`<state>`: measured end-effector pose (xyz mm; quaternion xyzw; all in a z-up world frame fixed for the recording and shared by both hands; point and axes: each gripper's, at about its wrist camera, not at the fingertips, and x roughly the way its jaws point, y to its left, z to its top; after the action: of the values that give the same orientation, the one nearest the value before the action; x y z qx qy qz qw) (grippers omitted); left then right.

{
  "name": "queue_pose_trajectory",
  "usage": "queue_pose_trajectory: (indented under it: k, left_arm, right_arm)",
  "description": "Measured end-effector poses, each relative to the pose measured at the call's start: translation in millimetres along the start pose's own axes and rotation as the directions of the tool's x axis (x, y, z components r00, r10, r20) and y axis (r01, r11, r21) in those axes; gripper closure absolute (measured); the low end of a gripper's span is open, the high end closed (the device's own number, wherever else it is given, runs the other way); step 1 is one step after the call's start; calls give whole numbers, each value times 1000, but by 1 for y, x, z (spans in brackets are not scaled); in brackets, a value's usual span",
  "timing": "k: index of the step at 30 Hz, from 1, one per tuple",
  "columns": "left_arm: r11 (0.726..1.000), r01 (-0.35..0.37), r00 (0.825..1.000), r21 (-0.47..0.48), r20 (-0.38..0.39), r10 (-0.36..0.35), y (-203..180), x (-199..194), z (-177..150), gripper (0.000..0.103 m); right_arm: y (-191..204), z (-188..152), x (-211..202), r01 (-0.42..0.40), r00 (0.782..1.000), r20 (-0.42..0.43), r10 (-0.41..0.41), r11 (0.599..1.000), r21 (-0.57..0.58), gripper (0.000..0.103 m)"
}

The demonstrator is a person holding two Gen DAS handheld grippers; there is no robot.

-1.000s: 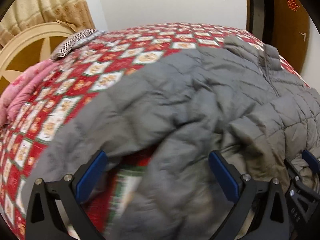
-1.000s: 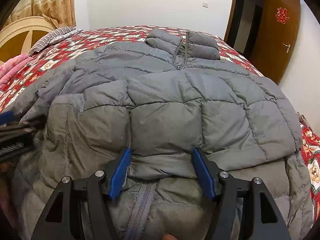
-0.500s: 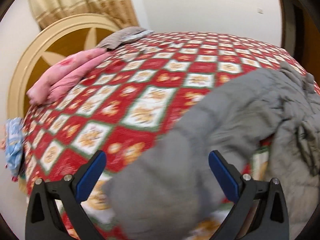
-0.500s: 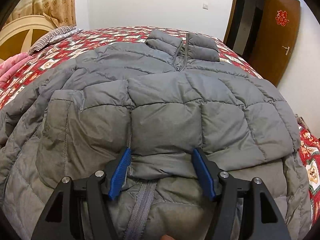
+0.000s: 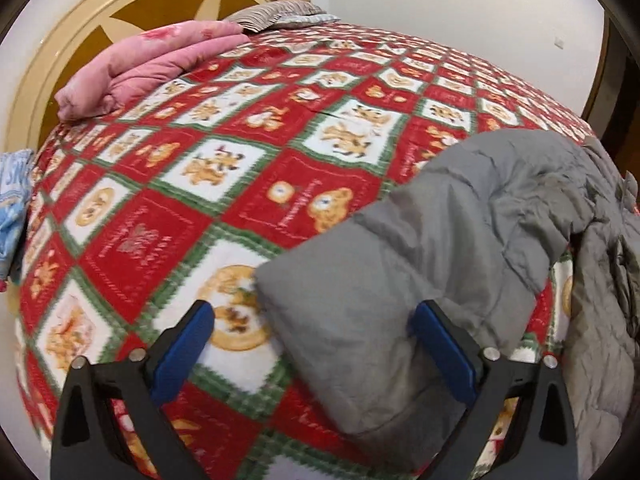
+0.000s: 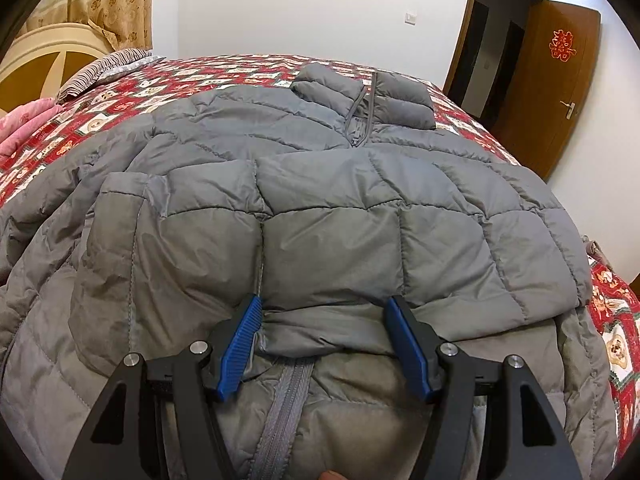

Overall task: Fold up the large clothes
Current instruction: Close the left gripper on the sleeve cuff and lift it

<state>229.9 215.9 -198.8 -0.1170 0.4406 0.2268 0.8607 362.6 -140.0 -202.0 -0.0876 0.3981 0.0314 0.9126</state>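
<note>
A grey quilted puffer jacket (image 6: 320,208) lies front up on the bed, collar at the far end, one sleeve folded across its chest. My right gripper (image 6: 322,344) is open and rests over the folded sleeve's lower edge, above the zipper. In the left wrist view the jacket's other sleeve (image 5: 440,248) stretches out over the red patterned bedspread (image 5: 200,168). My left gripper (image 5: 312,344) is open, and the sleeve's cuff end lies between its fingers.
A folded pink quilt (image 5: 152,64) and a striped pillow (image 5: 276,16) lie by the round headboard (image 5: 60,52). A blue cloth (image 5: 12,216) hangs at the bed's left edge. A brown door (image 6: 556,96) stands open at the right.
My left gripper has swung left, away from the jacket's body, and now looks along the outstretched sleeve. My right gripper has stayed still.
</note>
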Motion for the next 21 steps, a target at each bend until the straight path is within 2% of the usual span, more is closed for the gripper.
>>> queue_pose_trajectory:
  k: [1,2,3,6,8,10,15,21]
  left_arm:
    - [1000,16,1000,3,-4,-16,-4,3,1,13]
    - [999,36,999,2,-12,-36,-5,5,2,25]
    - [998,62,998,0,-20,-62,-8,7,4,30]
    - [997,75,997,23,-5,-75,-16,7,7,55]
    - [995,85,996,54,14,-86,-22,1,11,81]
    - [993,88,995,79,40,-92,-25,-7,18,85]
    - [990,63,988,128,131,-80,-30,-29,34,86]
    - [986,61,983,152,160,-86,-38,-35,44,87]
  right_arm:
    - [0,0,0,4,1000,1,-4,1000,-3,38]
    - [1,0,0,8,1000,2,-8,1000,-7,38]
    - [2,0,-1,11,1000,3,-11,1000,-9,38]
    - [3,-1,-2,18,1000,6,-18,1000,-13,38]
    - [2,-1,-3,13,1000,8,-13,1000,-10,38]
    - [0,-1,-5,-3,1000,4,3,1000,-1,38]
    - [-5,-5,-14,-44,999,-2,44,999,24,38]
    - [-5,-9,-25,-64,998,3,64,998,23,38]
